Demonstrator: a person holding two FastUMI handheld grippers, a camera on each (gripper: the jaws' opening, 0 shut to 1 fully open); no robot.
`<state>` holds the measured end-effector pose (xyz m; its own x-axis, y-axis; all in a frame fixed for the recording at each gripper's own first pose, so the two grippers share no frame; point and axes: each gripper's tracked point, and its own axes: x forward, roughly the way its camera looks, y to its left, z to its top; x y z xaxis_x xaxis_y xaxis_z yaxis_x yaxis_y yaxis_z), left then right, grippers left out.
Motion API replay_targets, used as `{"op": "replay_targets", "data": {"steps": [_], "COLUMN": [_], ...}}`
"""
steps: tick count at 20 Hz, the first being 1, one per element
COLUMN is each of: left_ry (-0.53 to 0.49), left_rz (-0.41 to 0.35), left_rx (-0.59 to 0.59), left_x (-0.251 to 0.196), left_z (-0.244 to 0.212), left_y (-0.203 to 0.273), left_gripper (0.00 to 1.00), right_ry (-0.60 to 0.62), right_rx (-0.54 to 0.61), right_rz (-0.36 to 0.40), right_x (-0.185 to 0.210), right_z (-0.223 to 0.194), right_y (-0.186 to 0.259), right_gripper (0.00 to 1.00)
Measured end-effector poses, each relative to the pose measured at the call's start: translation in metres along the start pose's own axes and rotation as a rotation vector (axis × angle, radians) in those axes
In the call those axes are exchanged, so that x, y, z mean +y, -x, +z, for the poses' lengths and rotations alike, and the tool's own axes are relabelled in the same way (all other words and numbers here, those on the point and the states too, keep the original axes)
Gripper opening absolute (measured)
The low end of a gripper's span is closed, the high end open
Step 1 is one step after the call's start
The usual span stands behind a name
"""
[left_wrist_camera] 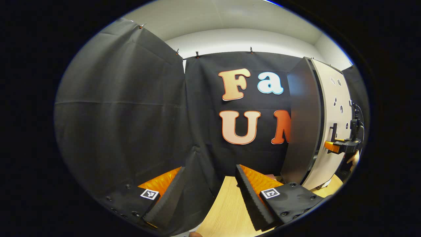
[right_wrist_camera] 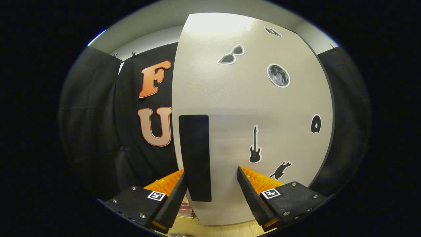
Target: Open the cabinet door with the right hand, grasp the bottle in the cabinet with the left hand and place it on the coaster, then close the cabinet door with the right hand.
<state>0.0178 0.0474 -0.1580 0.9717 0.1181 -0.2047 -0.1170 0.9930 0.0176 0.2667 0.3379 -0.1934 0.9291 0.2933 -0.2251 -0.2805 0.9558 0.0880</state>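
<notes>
The cabinet (left_wrist_camera: 302, 125) stands at the right of the left gripper view, with a dark side panel and a beige door (left_wrist_camera: 332, 108) that seems to lie against its front. In the right gripper view the beige door (right_wrist_camera: 250, 108) carries stickers and a black upright handle (right_wrist_camera: 194, 158). My right gripper (right_wrist_camera: 211, 171) is open, and the handle stands between its fingers, close to the left one. That same right gripper (left_wrist_camera: 342, 143) shows at the handle, held by a hand. My left gripper (left_wrist_camera: 210, 168) is open and holds nothing, facing the black cloth wall. The cabinet's inside is hidden.
A wooden table (left_wrist_camera: 227, 210) runs under the left gripper toward the cabinet. A small pinkish thing (left_wrist_camera: 270, 176) lies by the cabinet's foot. Black cloth (left_wrist_camera: 125, 115) walls in the left and back.
</notes>
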Motion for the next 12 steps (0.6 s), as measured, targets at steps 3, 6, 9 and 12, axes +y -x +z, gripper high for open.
{"op": "replay_targets", "data": {"steps": [3, 6, 9, 12], "left_ry": [-0.001, -0.002, -0.002, 0.007], "left_rz": [-0.003, -0.013, -0.026, -0.06], "left_rx": [0.0, -0.002, -0.004, -0.009], "left_x": [-0.004, -0.009, -0.018, -0.035], "left_z": [0.003, 0.005, 0.012, 0.022], "left_y": [-0.003, -0.01, -0.015, -0.022], "left_gripper": [0.97, 0.96, 0.96, 0.96], "right_ry": [0.048, 0.06, 0.033, 0.007], "right_rx": [-0.003, -0.002, 0.033, 0.036], "right_rz": [-0.034, -0.046, -0.034, 0.026], "right_x": [-0.003, -0.003, -0.002, 0.007], "right_z": [-0.003, -0.003, -0.004, 0.012], "right_y": [-0.005, -0.005, -0.001, 0.023], "right_gripper": [0.89, 0.9, 0.87, 0.9]}}
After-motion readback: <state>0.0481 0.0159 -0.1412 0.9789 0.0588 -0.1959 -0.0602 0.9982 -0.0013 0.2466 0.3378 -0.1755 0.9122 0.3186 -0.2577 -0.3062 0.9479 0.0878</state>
